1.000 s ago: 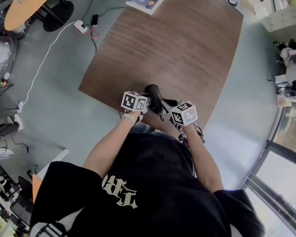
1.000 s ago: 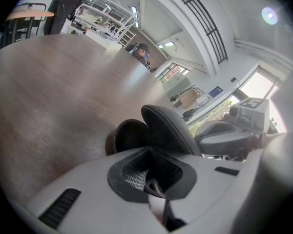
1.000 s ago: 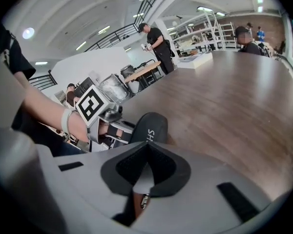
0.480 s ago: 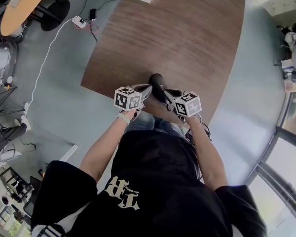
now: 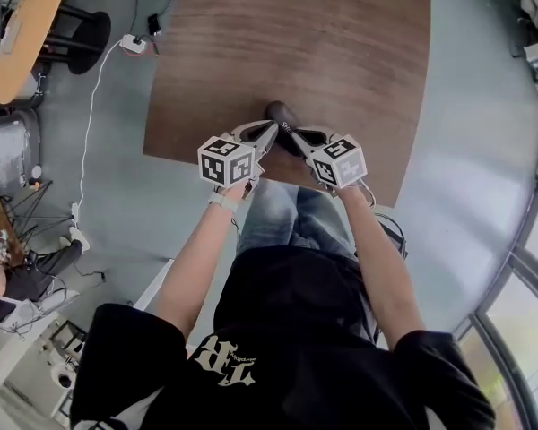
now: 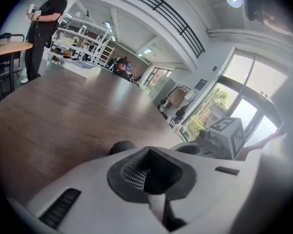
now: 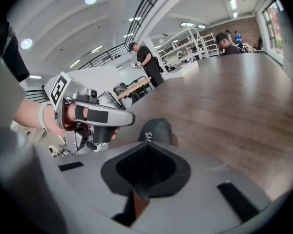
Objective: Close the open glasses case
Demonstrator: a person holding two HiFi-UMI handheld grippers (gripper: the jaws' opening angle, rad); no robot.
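The black glasses case point(image 5: 280, 115) lies on the brown table point(image 5: 341, 52), close to its near edge. It looks like a rounded dark shell, and no raised lid shows. My left gripper point(image 5: 267, 133) comes at it from the left and my right gripper point(image 5: 296, 136) from the right, with both tips right beside the case. In the left gripper view the case point(image 6: 121, 146) peeks over the shut jaws of the left gripper point(image 6: 149, 172). In the right gripper view the case point(image 7: 156, 129), with white lettering, sits just beyond the right gripper point(image 7: 144, 172), which is shut with nothing in it.
The table's near edge point(image 5: 251, 170) runs just under both grippers, with the person's legs below it. An orange round table point(image 5: 22, 25) and floor cables point(image 5: 90, 106) lie to the left. People stand by shelves point(image 7: 185, 45) past the far end of the table.
The head view has swung, so the table, the case and the grippers sit higher in the picture and the book has left the view. Both grippers stay at the case.
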